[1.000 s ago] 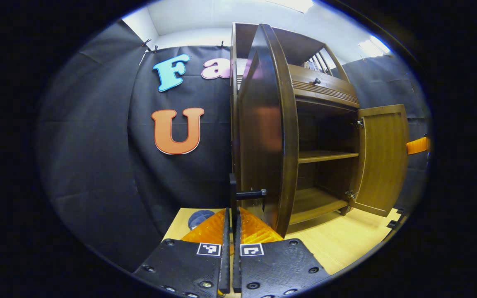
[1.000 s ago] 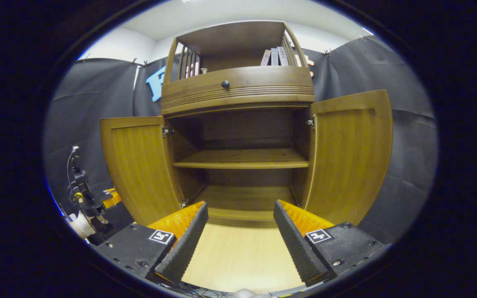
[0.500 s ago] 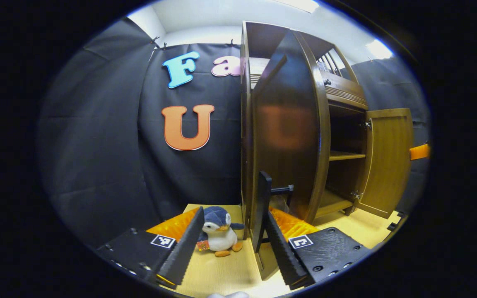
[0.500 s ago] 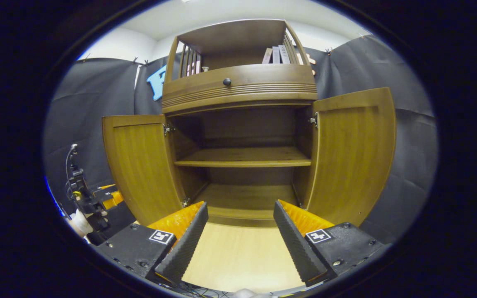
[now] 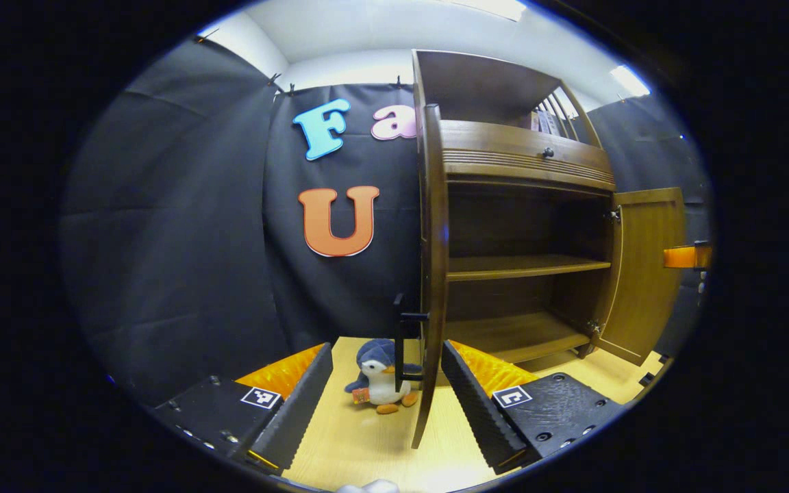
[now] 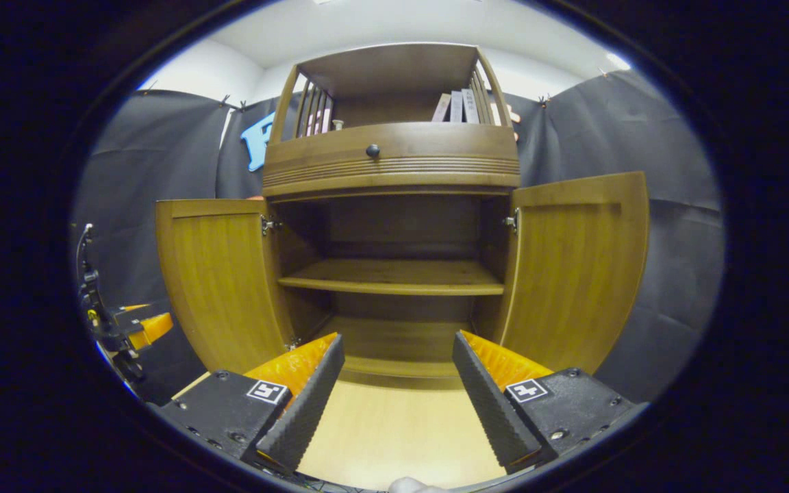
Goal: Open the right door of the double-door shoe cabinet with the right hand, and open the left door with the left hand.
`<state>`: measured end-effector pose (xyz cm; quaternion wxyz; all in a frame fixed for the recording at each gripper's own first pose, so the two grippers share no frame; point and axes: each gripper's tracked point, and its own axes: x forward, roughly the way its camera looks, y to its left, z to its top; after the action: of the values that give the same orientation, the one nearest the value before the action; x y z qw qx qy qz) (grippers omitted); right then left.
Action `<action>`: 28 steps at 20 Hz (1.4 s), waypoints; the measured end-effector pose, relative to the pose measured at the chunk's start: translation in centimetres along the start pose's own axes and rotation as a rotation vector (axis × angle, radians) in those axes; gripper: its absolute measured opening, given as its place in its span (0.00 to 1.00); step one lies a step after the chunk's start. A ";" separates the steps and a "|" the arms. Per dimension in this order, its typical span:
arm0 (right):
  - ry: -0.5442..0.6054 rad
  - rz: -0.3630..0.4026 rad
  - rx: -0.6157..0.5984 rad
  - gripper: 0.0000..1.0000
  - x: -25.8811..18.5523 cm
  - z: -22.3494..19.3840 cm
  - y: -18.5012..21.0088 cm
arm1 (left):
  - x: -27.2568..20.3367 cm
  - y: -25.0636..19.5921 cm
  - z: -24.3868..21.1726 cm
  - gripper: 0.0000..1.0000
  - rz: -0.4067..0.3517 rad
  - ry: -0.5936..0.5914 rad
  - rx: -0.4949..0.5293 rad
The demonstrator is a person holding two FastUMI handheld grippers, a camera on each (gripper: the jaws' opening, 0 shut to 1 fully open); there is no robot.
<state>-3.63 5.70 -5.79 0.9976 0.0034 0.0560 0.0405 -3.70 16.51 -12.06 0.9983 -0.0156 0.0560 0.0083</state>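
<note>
The brown shoe cabinet (image 6: 394, 164) faces me with both doors swung wide. In the right gripper view the left door (image 6: 216, 281) and the right door (image 6: 576, 267) stand out to either side, and my right gripper (image 6: 398, 397) hangs open in front of the lower shelf, touching nothing. In the left gripper view the left door (image 5: 432, 274) shows edge-on with its black handle (image 5: 401, 335) just beyond the fingertips. My left gripper (image 5: 387, 404) is open and off the handle. The right door (image 5: 648, 267) stands open farther off.
A small penguin plush (image 5: 377, 376) sits on the light wooden floor (image 6: 394, 431) beside the cabinet's left side. Black cloth walls close in all round. A drawer with a round knob (image 6: 372, 149) and several books (image 6: 456, 106) sit above the doors. The inner shelves (image 6: 394, 277) are bare.
My left gripper was shut on the left door's handle, then opened, let go and drew back; the door now stands edge-on. The right gripper stayed open and shifted only slightly.
</note>
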 end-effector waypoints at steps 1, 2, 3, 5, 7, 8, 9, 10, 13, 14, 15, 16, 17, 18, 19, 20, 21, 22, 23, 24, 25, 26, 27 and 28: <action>-0.009 -0.008 -0.004 1.00 -0.1 0.3 -0.2 | -0.3 -0.3 0.8 0.96 0.014 0.003 0.017; -0.016 -0.020 -0.007 1.00 -0.1 0.6 -0.4 | -0.7 -0.9 1.8 0.96 0.021 -0.006 0.025; -0.019 -0.038 -0.011 1.00 -0.2 0.8 -0.8 | -1.0 -1.7 2.9 0.97 0.025 -0.012 0.027; -0.034 -0.061 -0.010 1.00 -0.4 1.3 -1.4 | -1.6 -4.1 4.2 0.96 0.002 -0.012 0.007; -0.047 -0.076 0.001 1.00 -0.8 1.8 -2.1 | -2.1 -6.5 6.0 1.00 -0.024 -0.026 0.006; -0.053 -0.083 0.006 1.00 -1.0 2.0 -2.5 | -2.2 -7.4 7.0 0.96 -0.033 -0.038 0.016; -0.058 -0.091 0.009 1.00 -1.2 2.2 -3.0 | -2.2 -8.4 8.0 0.96 -0.037 -0.052 0.027; -0.064 -0.102 0.011 1.00 -1.4 2.4 -3.5 | -2.2 -9.5 8.7 0.96 -0.044 -0.061 0.037; -0.078 -0.113 0.024 1.00 -2.3 2.7 -5.1 | -2.5 -12.7 10.4 1.00 -0.059 -0.081 0.026; -0.079 -0.116 0.030 1.00 -2.4 2.9 -5.7 | -2.7 -13.9 10.5 0.96 -0.069 -0.076 0.007; -0.074 -0.118 0.035 0.99 -2.7 2.9 -6.4 | -2.6 -15.0 10.5 0.96 -0.079 -0.068 -0.008; -0.073 -0.118 0.039 1.00 -3.0 3.0 -6.9 | -2.8 -15.9 10.6 0.96 -0.085 -0.067 -0.014; -0.077 -0.120 0.040 1.00 -3.2 3.1 -7.4 | -2.9 -16.7 10.8 1.00 -0.087 -0.068 -0.013; -0.079 -0.121 0.040 0.99 -3.4 3.3 -7.9 | -3.1 -17.5 10.9 1.00 -0.086 -0.073 -0.011; -0.079 -0.114 0.037 0.99 -3.6 3.4 -8.2 | -3.3 -18.2 11.2 1.00 -0.084 -0.077 -0.012; -0.079 -0.109 0.033 1.00 -3.9 3.4 -8.5 | -3.4 -18.8 11.3 0.96 -0.083 -0.082 -0.010; -0.079 -0.104 0.029 0.99 -4.1 3.5 -8.8 | -3.5 -19.3 11.4 0.96 -0.082 -0.086 -0.008; -0.081 -0.100 0.028 0.99 -4.2 3.6 -9.2 | -3.6 -19.5 11.6 0.96 -0.075 -0.087 -0.005; -0.083 -0.092 0.031 1.00 -4.4 3.7 -9.4 | -3.7 -19.7 11.6 0.96 -0.067 -0.088 0.000; -0.085 -0.088 0.034 0.99 -4.5 3.8 -9.5 | -3.9 -19.9 11.6 0.96 -0.062 -0.088 0.005; -0.088 -0.083 0.035 0.99 -4.5 3.8 -9.7 | -4.0 -20.2 11.6 0.96 -0.058 -0.086 0.011; -0.089 -0.078 0.037 0.99 -4.6 3.8 -9.8 | -4.1 -20.5 11.5 0.96 -0.056 -0.083 0.016; -0.089 -0.073 0.039 1.00 -4.5 3.8 -9.8 | -4.2 -20.8 11.4 0.96 -0.057 -0.083 0.021; -0.088 -0.068 0.040 1.00 -4.5 3.8 -9.8 | -4.3 -21.0 11.4 0.96 -0.053 -0.083 0.026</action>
<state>-6.83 -4.43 -1.67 0.9996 0.0230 0.0130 0.0055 -6.33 -4.20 0.41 0.9997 -0.0039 0.0141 -0.0184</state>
